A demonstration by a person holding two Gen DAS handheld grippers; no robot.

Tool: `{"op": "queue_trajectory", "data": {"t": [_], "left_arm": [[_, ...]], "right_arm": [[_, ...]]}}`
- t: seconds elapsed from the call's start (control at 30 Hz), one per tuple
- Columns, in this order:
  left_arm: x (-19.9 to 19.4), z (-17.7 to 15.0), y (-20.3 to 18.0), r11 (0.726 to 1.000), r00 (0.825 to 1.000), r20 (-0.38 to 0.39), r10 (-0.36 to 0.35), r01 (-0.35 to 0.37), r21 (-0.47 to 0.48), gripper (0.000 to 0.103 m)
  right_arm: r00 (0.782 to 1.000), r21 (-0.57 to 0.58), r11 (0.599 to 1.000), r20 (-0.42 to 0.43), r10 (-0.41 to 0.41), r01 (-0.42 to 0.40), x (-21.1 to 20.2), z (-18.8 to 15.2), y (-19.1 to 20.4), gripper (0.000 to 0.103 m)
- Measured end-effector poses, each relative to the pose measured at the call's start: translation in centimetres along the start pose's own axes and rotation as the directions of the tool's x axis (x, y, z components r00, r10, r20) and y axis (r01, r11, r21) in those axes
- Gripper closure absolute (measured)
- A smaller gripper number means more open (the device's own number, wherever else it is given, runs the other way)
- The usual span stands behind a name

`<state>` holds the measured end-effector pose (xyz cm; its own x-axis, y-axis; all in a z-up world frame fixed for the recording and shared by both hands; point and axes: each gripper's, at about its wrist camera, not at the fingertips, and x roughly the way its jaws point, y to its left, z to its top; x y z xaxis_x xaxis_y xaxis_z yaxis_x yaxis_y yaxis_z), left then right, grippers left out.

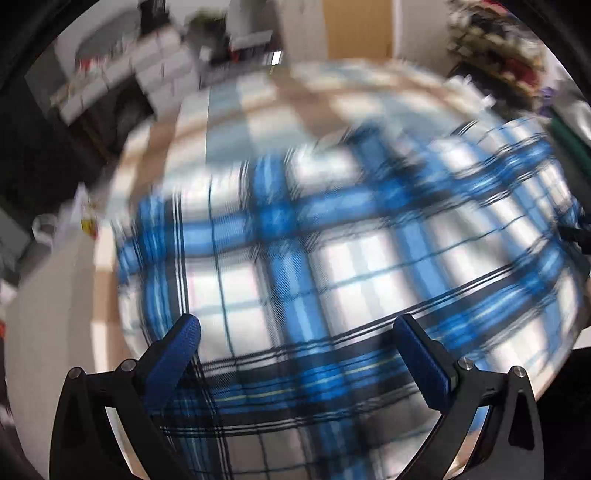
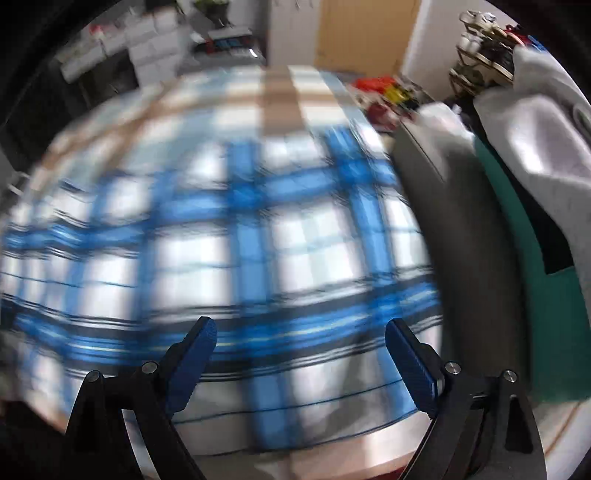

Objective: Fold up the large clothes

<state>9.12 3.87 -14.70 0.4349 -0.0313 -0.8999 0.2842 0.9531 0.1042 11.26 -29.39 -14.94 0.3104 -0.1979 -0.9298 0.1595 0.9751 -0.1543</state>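
Observation:
A large blue, white and black plaid garment (image 1: 332, 266) lies spread flat on a table with a pale checked cloth (image 1: 229, 110). It also fills the right wrist view (image 2: 221, 251). My left gripper (image 1: 297, 325) is open and empty, hovering over the near part of the garment. My right gripper (image 2: 301, 332) is open and empty, hovering over the garment near its right edge. Both views are blurred by motion.
A dark grey chair back (image 2: 461, 240) with a green cloth (image 2: 546, 314) and white fabric (image 2: 535, 129) stands right of the table. White boxes (image 1: 147, 70) and shelves stand at the back left. A wooden door (image 2: 362, 33) is behind.

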Motion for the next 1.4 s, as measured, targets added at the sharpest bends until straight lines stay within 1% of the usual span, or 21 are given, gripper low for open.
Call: {"op": "queue_trajectory", "data": {"t": [0.1, 0.17, 0.2, 0.3, 0.43, 0.53, 0.63, 0.7, 0.73, 0.83, 0.9, 0.97, 1.0, 1.07, 1.1, 1.17, 1.2, 1.23, 1.27, 1.33, 1.4], "left_arm": [[1.3, 0.3, 1.2, 0.995, 0.997, -0.066, -0.048, 0.042, -0.088, 0.002], [-0.2, 0.9, 1.6, 0.991, 0.997, 0.007, -0.080, 0.081, -0.110, 0.002], [-1.1, 1.2, 1.8, 0.988, 0.994, 0.054, -0.096, 0.101, -0.114, 0.002], [-2.4, 3.1, 1.7, 0.983, 0.979, 0.156, -0.130, 0.147, -0.109, 0.002], [0.8, 5.1, 0.6, 0.992, 0.996, 0.057, -0.076, 0.081, -0.098, 0.002], [2.9, 5.4, 1.1, 0.995, 0.999, -0.032, -0.031, 0.028, -0.094, 0.001], [2.8, 5.4, 1.0, 0.997, 1.000, -0.019, -0.008, 0.006, -0.077, 0.001], [2.4, 5.5, 1.3, 0.996, 1.000, -0.010, -0.017, 0.016, -0.083, 0.001], [1.5, 5.4, 1.5, 0.995, 0.999, 0.022, -0.027, 0.029, -0.093, 0.002], [-0.8, 5.2, 2.3, 0.996, 0.986, 0.164, -0.015, 0.029, -0.082, 0.001], [0.1, 5.0, 2.8, 0.996, 0.990, 0.132, 0.058, -0.049, -0.072, 0.001], [2.0, 4.6, 3.7, 0.993, 0.997, 0.048, 0.060, -0.054, -0.109, 0.001], [2.3, 4.2, 4.6, 0.987, 0.999, 0.049, 0.021, -0.013, -0.161, 0.001], [2.3, 4.0, 5.1, 0.984, 0.999, 0.046, 0.015, -0.007, -0.180, 0.001], [2.1, 3.9, 5.2, 0.984, 0.999, 0.046, 0.016, -0.007, -0.178, 0.001], [1.3, 3.9, 6.0, 0.980, 0.998, 0.063, 0.016, -0.004, -0.198, 0.001], [1.1, 4.0, 6.4, 0.977, 0.997, 0.080, 0.009, 0.008, -0.213, 0.001], [0.2, 3.6, 6.9, 0.971, 0.994, 0.107, -0.012, 0.037, -0.235, 0.001], [0.1, 3.5, 7.3, 0.967, 0.993, 0.116, -0.027, 0.055, -0.248, 0.001], [0.9, 3.3, 7.6, 0.965, 0.996, 0.078, -0.037, 0.055, -0.255, 0.001], [2.4, 3.2, 7.7, 0.967, 0.998, 0.034, -0.060, 0.066, -0.248, 0.001]], "right_arm": [[0.996, 0.057, 0.995, -0.033, 0.089, -0.087, 1.6, 0.6, -1.3, 0.008], [0.995, 0.074, 0.993, -0.021, 0.093, -0.091, 0.9, 1.5, -1.3, 0.012], [0.990, 0.084, 0.987, 0.021, 0.137, -0.138, 0.0, 2.4, -1.3, 0.017], [0.966, 0.091, 0.969, 0.146, 0.213, -0.228, -2.1, 5.7, -0.3, 0.015], [0.970, -0.038, 0.979, 0.129, 0.205, -0.202, -0.4, 9.7, 3.9, 0.016], [0.990, -0.138, 0.987, 0.103, 0.097, -0.082, 2.6, 10.9, 7.0, 0.015], [0.994, -0.171, 0.985, 0.099, 0.053, -0.035, 4.5, 10.4, 6.9, 0.004], [0.996, -0.167, 0.985, 0.078, 0.046, -0.033, 4.2, 11.2, 6.7, 0.005], [0.994, -0.161, 0.986, 0.095, 0.059, -0.043, 3.7, 11.4, 6.8, 0.013], [0.968, -0.160, 0.972, 0.152, 0.197, -0.173, 1.1, 11.2, 8.1, 0.015], [0.947, -0.184, 0.947, 0.141, 0.289, -0.262, 0.1, 10.4, 10.3, 0.015], [0.946, -0.218, 0.935, 0.108, 0.307, -0.279, 0.3, 9.8, 12.9, 0.015], [0.954, -0.248, 0.934, 0.089, 0.286, -0.257, 1.0, 9.9, 14.3, 0.015], [0.976, -0.329, 0.929, 0.083, 0.204, -0.166, 3.0, 10.2, 16.7, 0.015], [0.974, -0.346, 0.925, 0.104, 0.201, -0.154, 2.8, 9.8, 17.1, 0.012], [0.975, -0.332, 0.927, 0.075, 0.210, -0.174, 3.1, 10.4, 16.9, 0.011], [0.971, -0.310, 0.927, 0.042, 0.236, -0.212, 2.9, 10.9, 16.1, 0.014], [0.965, -0.297, 0.926, 0.045, 0.257, -0.233, 2.4, 11.0, 15.3, 0.025], [0.962, -0.269, 0.935, 0.084, 0.260, -0.230, 1.3, 11.1, 13.5, 0.026], [0.967, -0.206, 0.964, 0.152, 0.203, -0.170, 0.1, 11.3, 9.9, 0.024], [0.981, -0.111, 0.988, 0.149, 0.123, -0.107, 0.8, 11.4, 5.1, 0.024]]}}
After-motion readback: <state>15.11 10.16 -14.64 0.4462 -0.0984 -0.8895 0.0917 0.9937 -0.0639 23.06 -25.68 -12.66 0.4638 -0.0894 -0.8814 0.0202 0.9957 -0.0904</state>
